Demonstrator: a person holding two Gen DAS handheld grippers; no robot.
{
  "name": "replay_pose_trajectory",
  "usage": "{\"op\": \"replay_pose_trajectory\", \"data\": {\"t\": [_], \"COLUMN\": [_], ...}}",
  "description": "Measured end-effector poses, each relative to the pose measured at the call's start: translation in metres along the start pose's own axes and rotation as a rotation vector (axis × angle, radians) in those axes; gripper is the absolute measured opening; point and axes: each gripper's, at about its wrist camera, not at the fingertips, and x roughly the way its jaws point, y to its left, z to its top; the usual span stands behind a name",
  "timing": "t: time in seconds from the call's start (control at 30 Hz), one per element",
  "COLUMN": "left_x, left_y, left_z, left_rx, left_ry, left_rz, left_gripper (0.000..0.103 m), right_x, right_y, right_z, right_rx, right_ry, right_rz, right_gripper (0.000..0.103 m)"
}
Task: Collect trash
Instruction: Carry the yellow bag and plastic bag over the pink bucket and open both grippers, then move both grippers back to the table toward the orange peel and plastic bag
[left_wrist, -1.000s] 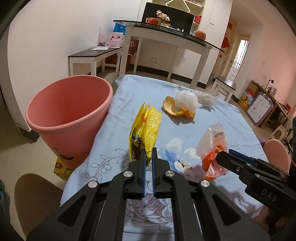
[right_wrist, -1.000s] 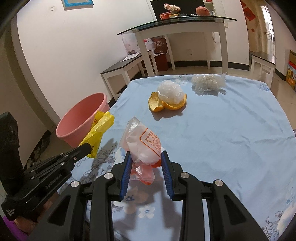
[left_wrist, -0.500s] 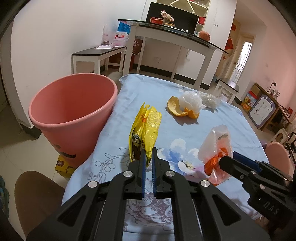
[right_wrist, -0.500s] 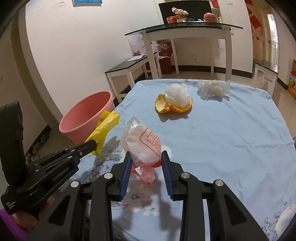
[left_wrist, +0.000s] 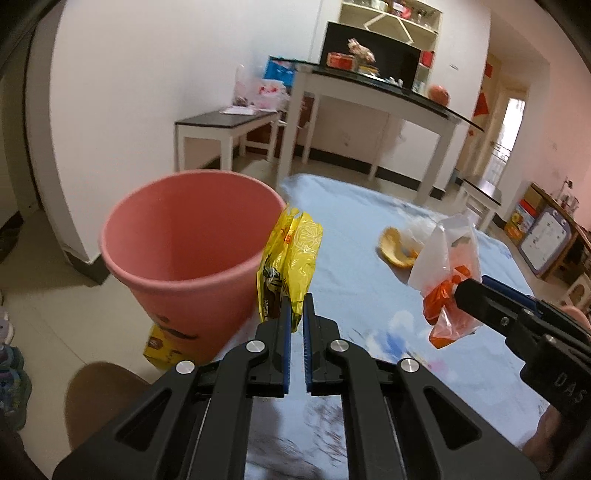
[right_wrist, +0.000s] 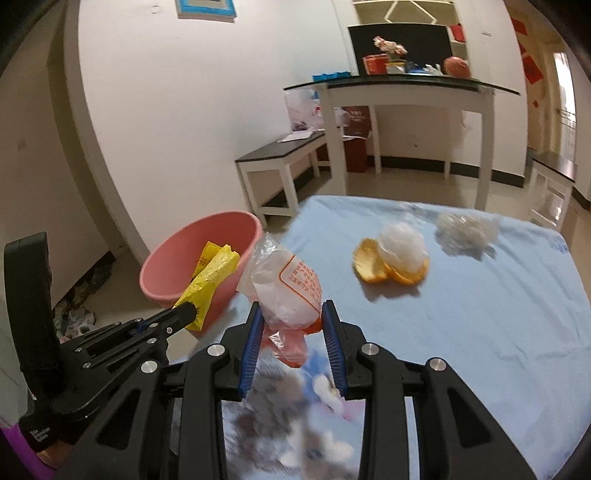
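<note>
Now both tongs grip trash — left tongs (left_wrist: 296, 308) pinch a yellow wrapper (left_wrist: 290, 264), right tongs (right_wrist: 291, 319) clamp a plastic bag (right_wrist: 284, 286) — beside the pink bin (left_wrist: 184, 236).

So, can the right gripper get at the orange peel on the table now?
Probably not yet: its fingers already hold a plastic bag, though nothing stands before the orange peel.

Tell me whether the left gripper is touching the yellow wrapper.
Touching. The left wrist view shows the left gripper shut on the yellow wrapper, whose lower edge is pinched between the blue pads while the rest stands up beside the pink bin.
</note>
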Motion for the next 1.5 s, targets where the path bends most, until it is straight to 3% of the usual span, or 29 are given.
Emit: {"op": "replay_pose_trajectory", "data": {"t": [0.47,0.67,1.07,1.17,1.3,1.5], "left_x": [0.010,0.026,0.053,0.056,0.055,0.044], "left_y": [0.058,0.083,0.098,0.103,0.106,0.103], "left_z": [0.049,0.060,0.059,0.060,0.061,0.061], "left_rx": [-0.058,-0.084,-0.084,-0.102,-0.123,-0.135], "left_ry": [-0.101,-0.084,-0.025,-0.012,-0.012,-0.025], "left_rz": [0.135,0.166,0.155,0.151,0.153,0.142], "left_gripper": [0.005,0.005,0.006,0.012,0.029,0.031], "right_x": [0.065,0.102,0.158,0.161,0.161,0.146], "right_y": [0.045,0.064,0.086,0.085,0.081,0.076], "right_z": [0.055,0.074,0.070,0.072,0.074,0.070], "right_rx": [-0.033,-0.043,-0.055,-0.055,-0.052,-0.041], "right_ry": [0.008,0.021,0.098,0.091,0.086,0.080], "right_rz": [0.119,0.146,0.181,0.190,0.192,0.185], "right_gripper": [0.032,0.032,0.033,0.042,0.043,0.044]}}
